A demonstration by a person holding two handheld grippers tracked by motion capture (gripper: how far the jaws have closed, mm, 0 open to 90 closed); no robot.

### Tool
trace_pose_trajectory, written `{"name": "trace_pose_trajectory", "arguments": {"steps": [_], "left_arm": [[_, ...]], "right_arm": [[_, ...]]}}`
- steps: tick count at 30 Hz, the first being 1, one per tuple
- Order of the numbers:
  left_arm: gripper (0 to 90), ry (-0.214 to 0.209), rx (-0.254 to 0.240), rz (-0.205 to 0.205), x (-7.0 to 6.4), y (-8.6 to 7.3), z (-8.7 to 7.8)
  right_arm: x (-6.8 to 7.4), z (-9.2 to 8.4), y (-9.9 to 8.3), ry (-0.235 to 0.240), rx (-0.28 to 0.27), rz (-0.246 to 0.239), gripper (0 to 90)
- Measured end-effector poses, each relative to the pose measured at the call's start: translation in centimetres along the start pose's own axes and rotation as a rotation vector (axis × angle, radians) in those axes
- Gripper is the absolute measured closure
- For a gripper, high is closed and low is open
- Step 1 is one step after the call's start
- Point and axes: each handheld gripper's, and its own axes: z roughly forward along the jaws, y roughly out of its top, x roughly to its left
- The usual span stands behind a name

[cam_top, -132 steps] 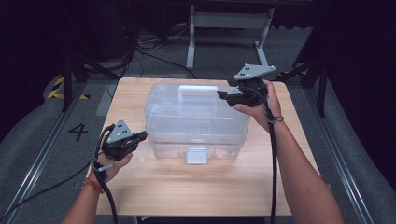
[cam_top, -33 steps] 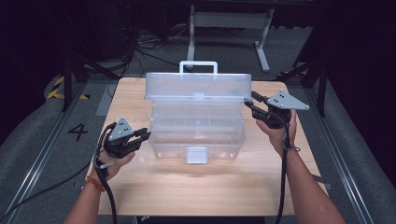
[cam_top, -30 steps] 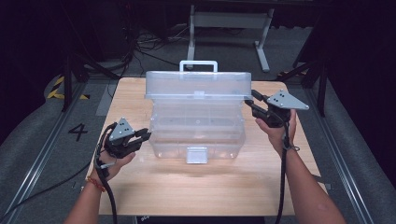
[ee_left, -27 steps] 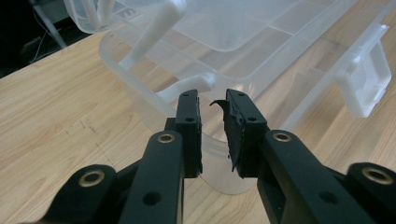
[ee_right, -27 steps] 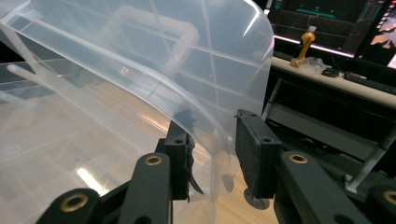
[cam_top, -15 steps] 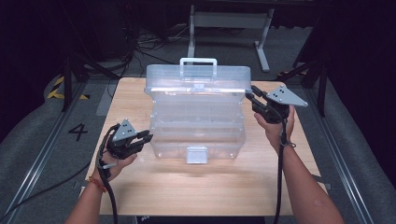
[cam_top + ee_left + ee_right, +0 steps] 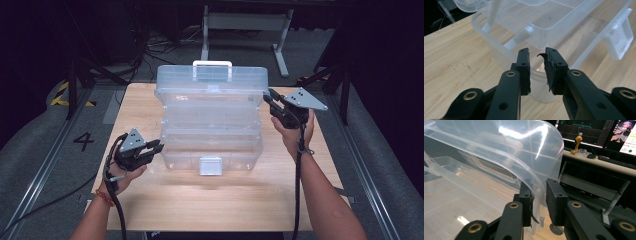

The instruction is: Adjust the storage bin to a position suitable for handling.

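So your clear plastic tackle-style box (image 7: 211,120) is way more open than it was a few seconds back: the lid (image 7: 212,82) was lying flat then, and now it's swung up and back with the white handle (image 7: 212,64) on top and the trays stepped out in tiers. Your right gripper (image 7: 274,104) is doing that work. Its jaws are narrow and pinched on the lid's right edge, with the curved clear wall running right between them. Your left gripper (image 7: 156,147) sits just beside the base's left end (image 7: 499,47), jaws a bit apart with nothing in them, the rim just ahead of the tips. The front latch (image 7: 210,165) is off to its right. My read: opening is basically done, so you can probably let go soon
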Motion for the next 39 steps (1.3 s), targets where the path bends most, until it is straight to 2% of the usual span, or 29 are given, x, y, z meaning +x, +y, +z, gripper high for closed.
{"name": "trace_pose_trajectory", "arguments": {"steps": [8, 10, 17, 28, 37, 39], "left_arm": [[74.0, 0.000, -0.002, 0.000, 0.0, 0.0, 0.1], [73.9, -0.004, -0.005, -0.002, 0.1, 0.0, 0.1], [73.4, -0.004, -0.006, -0.004, 0.2, -0.1, 0.1], [72.6, -0.001, -0.010, -0.006, 0.3, -0.1, -0.1], [68.5, 0.037, 0.002, 0.010, 0.4, -0.2, -1.1], [67.6, 0.048, -0.003, -0.004, 0.6, -0.6, -1.7]], "right_arm": [[0.1, 0.4, 0.3, -0.036, 0.009, -0.011, 79.7], [0.1, 0.6, 0.5, -0.058, 0.020, -0.029, 83.1], [-0.3, 1.5, 1.0, -0.074, 0.035, -0.038, 84.5], [-0.9, 2.2, 1.5, -0.071, 0.044, -0.028, 85.0], [-1.3, 2.8, 1.9, -0.062, 0.055, -0.020, 85.0], [-1.4, 3.0, 2.0, -0.059, 0.057, -0.016, 85.0]]}}
